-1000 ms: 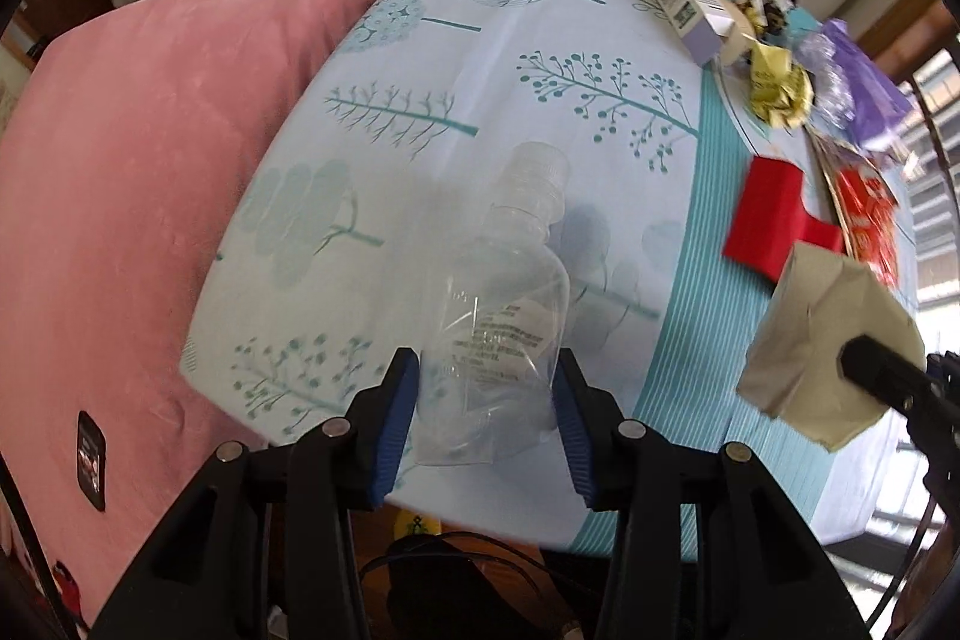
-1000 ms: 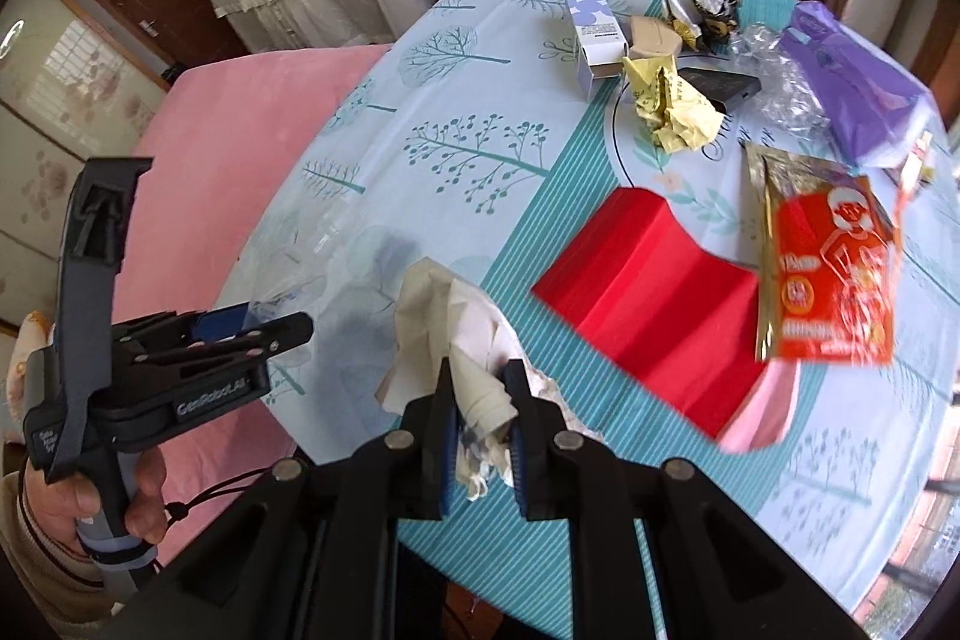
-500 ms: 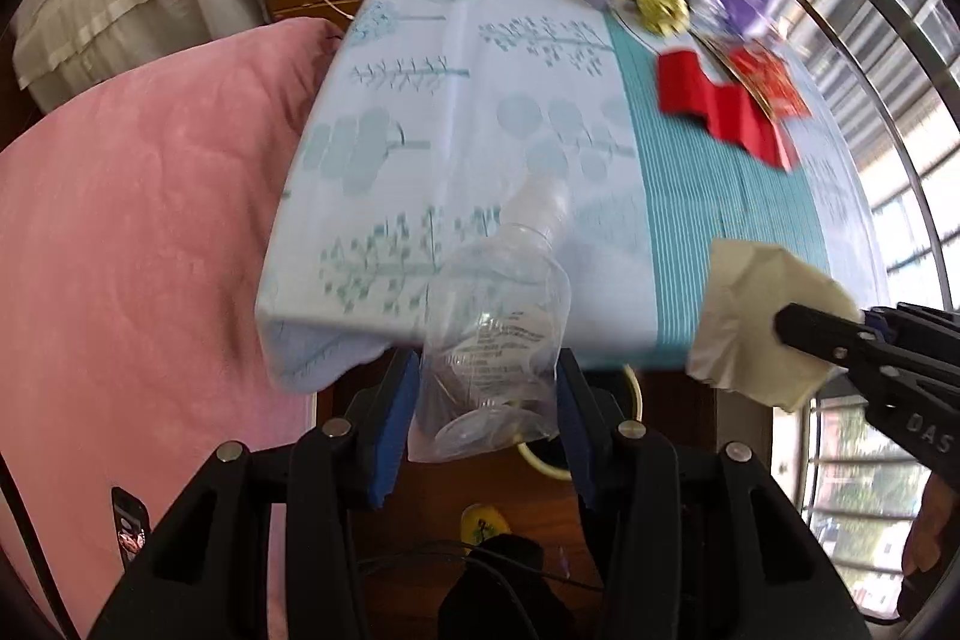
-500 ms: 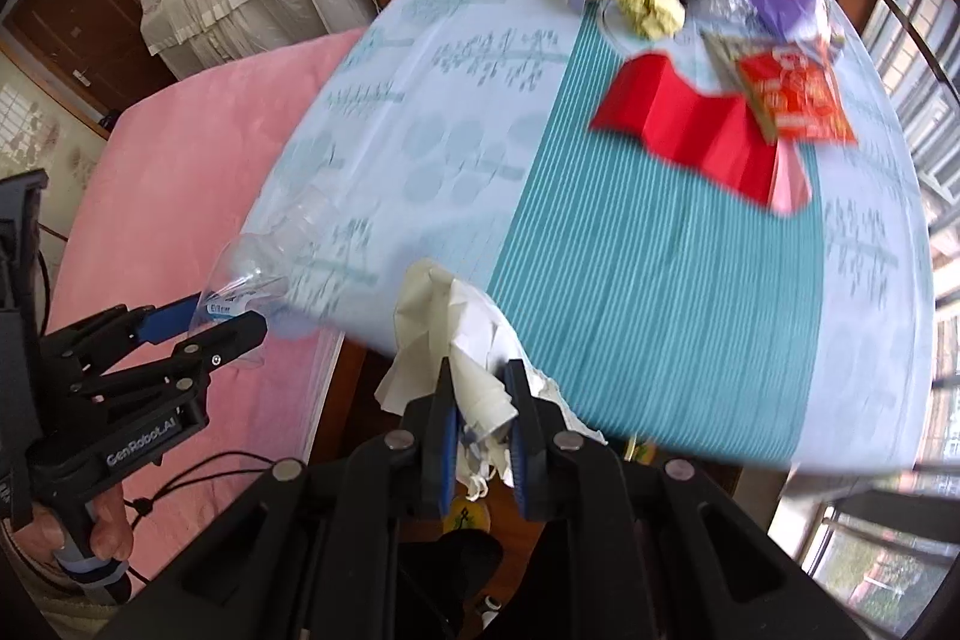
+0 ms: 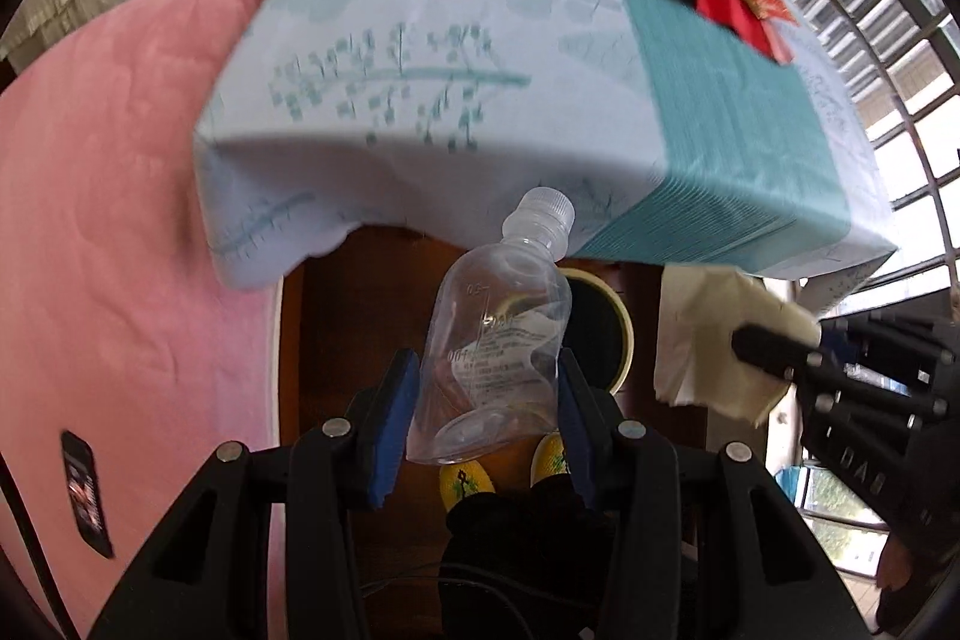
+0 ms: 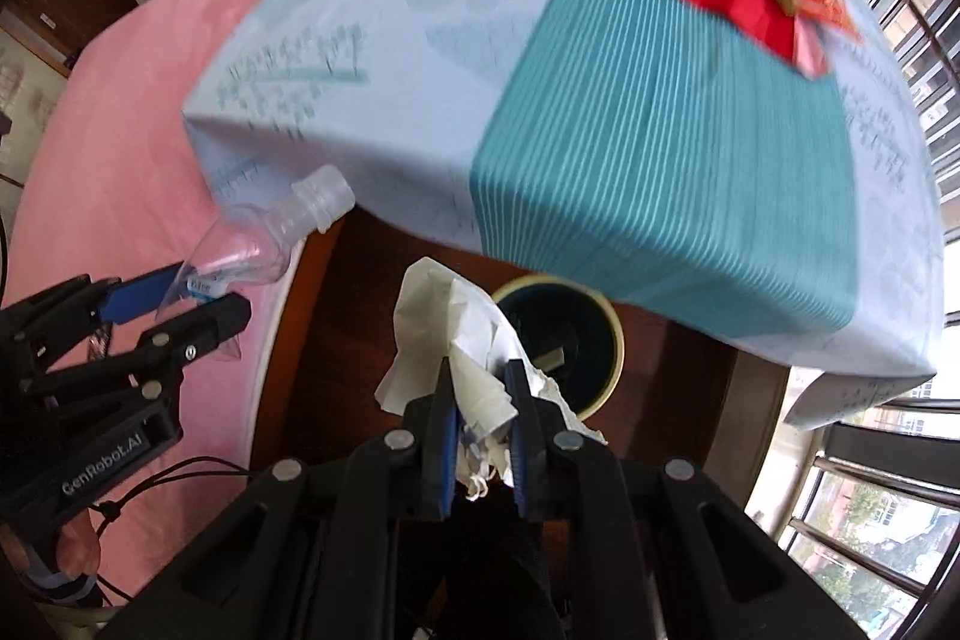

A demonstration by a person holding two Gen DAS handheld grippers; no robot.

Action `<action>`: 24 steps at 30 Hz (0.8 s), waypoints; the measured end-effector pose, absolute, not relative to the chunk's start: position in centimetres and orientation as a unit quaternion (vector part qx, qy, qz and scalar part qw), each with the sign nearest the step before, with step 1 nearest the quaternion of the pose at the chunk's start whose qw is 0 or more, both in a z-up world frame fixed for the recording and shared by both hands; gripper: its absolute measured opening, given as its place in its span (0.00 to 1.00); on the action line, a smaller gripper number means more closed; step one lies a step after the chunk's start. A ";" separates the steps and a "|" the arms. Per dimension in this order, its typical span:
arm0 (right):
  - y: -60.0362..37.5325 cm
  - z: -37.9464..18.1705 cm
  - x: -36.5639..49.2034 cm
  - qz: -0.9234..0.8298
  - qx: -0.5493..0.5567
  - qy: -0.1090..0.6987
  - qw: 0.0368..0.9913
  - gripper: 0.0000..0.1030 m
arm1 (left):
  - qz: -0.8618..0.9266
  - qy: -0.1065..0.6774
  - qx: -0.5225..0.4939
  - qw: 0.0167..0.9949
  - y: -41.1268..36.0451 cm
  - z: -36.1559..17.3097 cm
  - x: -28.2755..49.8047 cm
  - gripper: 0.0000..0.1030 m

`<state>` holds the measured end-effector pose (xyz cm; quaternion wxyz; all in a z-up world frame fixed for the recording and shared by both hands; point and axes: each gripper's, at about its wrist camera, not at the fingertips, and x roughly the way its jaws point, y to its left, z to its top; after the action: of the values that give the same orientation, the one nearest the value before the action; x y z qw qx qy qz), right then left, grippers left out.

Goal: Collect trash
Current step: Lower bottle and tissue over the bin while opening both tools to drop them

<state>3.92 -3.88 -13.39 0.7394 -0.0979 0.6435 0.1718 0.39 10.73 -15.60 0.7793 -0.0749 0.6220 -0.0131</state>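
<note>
Below the table's cloth edge we see the bin [image 6: 561, 340] on the floor. Our right gripper [image 6: 480, 403], clamped on crumpled tissue [image 6: 456, 334], sits just above the bin's rim & nearer. Left gripper [image 5: 486, 400], clamped on clear bottle [image 5: 498, 340], neck twd table, hangs beside it.

left tool [image 5: 486, 418]: black frame, blue pads, silver screws | right tool [image 6: 480, 436]: same build | white "GenRobot.AI" marking | yellow shoes [image 5: 465, 481]
</note>
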 end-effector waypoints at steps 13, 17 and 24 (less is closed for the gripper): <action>-8.8 -30.0 2.1 0.147 -0.086 0.677 0.716 0.13 | -0.023 0.641 -0.091 0.762 4.8 -32.8 -0.3 0.42; -10.5 -34.9 2.6 0.125 -0.068 0.683 0.717 0.13 | -0.022 0.654 -0.095 0.750 3.0 -38.2 -0.1 0.42; -12.7 -40.9 4.0 0.097 -0.033 0.676 0.730 0.14 | -0.024 0.659 -0.098 0.746 1.4 -45.3 0.9 0.43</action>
<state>4.04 -12.70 -40.92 0.7300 -0.0329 0.6758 0.0967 0.93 1.38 -45.32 0.7458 -0.0975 0.6585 -0.0235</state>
